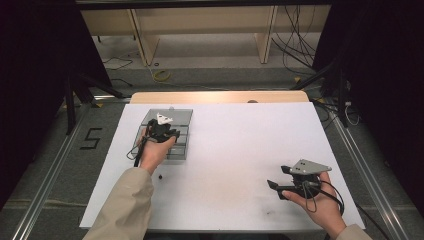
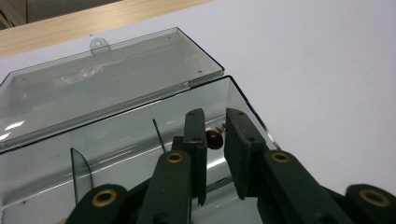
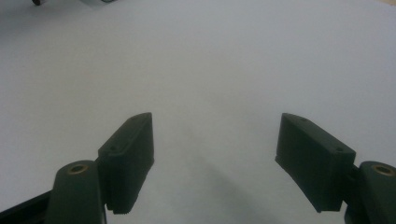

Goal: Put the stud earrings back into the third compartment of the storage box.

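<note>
So the left gripper (image 2: 215, 140) is dipped into the clear smoky-grey plastic compartment box (image 2: 243, 100), lid flipped back flat behind it. The small dark-red round bead-like piece (image 2: 213, 138) sits right between the jaw tips, just ahead on the box floor; jaws are narrowed to a slim gap around it, can't tell if they're actually pinching it yet. One red piece, one box. The right gripper (image 1: 278, 188) is well apart over the white table (image 1: 240, 140), jaws wide, holding nothing.

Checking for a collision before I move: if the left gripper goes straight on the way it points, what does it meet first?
Probably the small red piece inside the open clear box; it sits just beyond the left gripper, between its nearly closed jaws. Depth is unclear.
</note>
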